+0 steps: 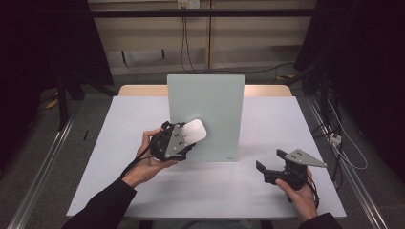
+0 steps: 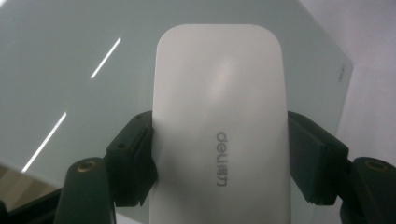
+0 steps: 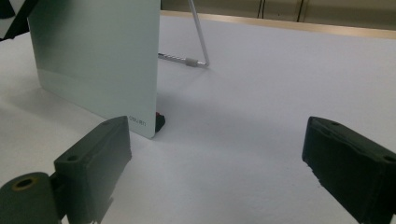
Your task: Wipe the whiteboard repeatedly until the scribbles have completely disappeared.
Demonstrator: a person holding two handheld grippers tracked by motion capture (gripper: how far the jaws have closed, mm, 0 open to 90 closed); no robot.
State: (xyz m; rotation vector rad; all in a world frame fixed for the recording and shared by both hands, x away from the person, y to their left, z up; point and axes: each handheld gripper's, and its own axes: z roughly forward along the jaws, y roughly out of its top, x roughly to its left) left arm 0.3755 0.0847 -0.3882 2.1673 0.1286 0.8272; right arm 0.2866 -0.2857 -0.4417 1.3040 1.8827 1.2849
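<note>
Left hand-held gripper (image 2: 219,158): jaws clamped on the two long sides of a flat white rounded-rectangle eraser with grey printed lettering (image 2: 219,116). Both black pads press against its edges in the left gripper view; the grip sits on the near half, and the far half sticks out ahead of the jaws. In the high view the left hand-held gripper (image 1: 184,138) is raised off the white worktop (image 1: 267,191), with the eraser (image 1: 196,131) in front of the lower left part of the pale green upright board (image 1: 206,114). Whether the eraser face touches the board cannot be told.

Right hand-held gripper (image 3: 215,163): released, jaws wide apart with bare worktop (image 3: 243,140) between them, nothing gripped. In the high view it (image 1: 270,164) sits low, well to the right of the left one and just right of the board's lower right corner.

Hidden or unclear:
- The eraser's near end is cut off at the bottom of the left gripper view.
- The grey plate covers the left gripper's jaws in the high view.
- In the right gripper view the board (image 3: 102,60) is cut off at the top; a thin metal wire stand (image 3: 198,42) behind it is partly visible.
- The small print on the board's corner is too small to read.
</note>
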